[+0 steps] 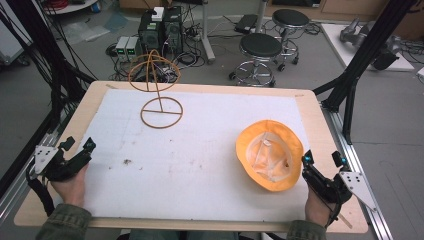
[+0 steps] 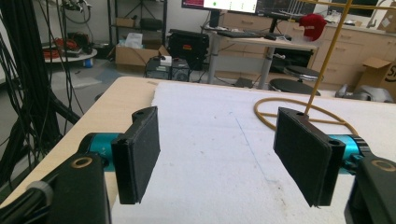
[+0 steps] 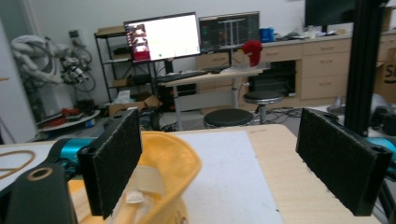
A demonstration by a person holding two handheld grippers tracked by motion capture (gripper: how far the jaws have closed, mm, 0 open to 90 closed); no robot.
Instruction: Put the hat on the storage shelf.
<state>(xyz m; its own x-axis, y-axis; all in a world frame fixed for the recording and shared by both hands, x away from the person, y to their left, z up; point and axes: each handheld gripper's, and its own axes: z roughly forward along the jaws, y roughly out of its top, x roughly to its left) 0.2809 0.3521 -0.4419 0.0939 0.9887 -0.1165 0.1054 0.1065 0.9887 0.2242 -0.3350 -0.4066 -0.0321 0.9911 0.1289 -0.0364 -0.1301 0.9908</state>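
An orange bucket hat (image 1: 270, 155) lies upside down on the white mat (image 1: 200, 150), its pale lining facing up. A wire hat stand (image 1: 157, 90) with a round base and a domed top rises at the back left of the mat. My right gripper (image 1: 324, 161) is open at the hat's right brim; in the right gripper view its jaws stand wide apart with the hat (image 3: 163, 177) beside the left jaw. My left gripper (image 1: 79, 145) rests open near the table's left edge, nothing between its jaws. The stand's base (image 2: 303, 116) lies ahead of my left gripper (image 2: 224, 158).
The wooden table (image 1: 312, 120) borders the mat on all sides. Black frame posts (image 1: 350, 85) rise at the right and left. Two stools (image 1: 260, 55) and computer boxes (image 1: 160, 30) stand on the floor behind the table. A small dark speck (image 1: 126, 161) lies on the mat.
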